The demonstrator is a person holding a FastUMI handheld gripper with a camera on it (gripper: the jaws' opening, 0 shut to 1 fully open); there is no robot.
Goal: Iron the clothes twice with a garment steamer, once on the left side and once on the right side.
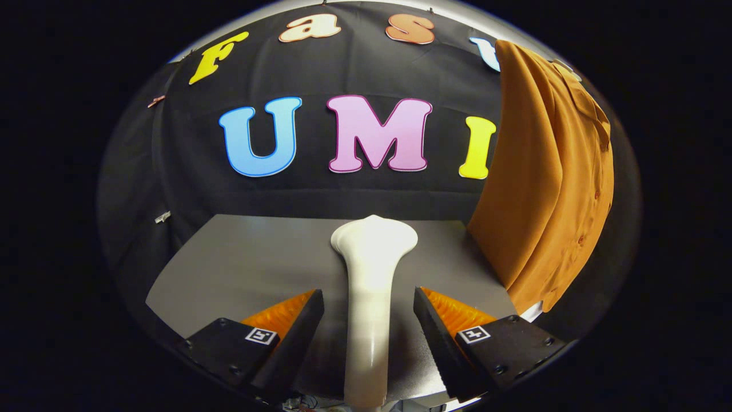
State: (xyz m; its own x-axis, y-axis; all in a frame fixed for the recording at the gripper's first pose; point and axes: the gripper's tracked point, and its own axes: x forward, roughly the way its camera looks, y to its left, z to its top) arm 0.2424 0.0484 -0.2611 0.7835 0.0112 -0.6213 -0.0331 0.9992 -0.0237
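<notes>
— Gripper view: where's the garment steamer (370, 286)?

— Right between the fingers, a white handle running away at twelve o'clock, its flared head lying on the grey surface (240, 257).

— And the gripper (369, 320) itself?

— Spread wide, a gap showing on each side of the handle (neither finger is pressing it).

— The clothes?

— An orange shirt (549, 183) hangs at two o'clock beyond the fingers, against the black cloth wall (171, 171), buttons down its front, its hem at the surface's edge.
</notes>
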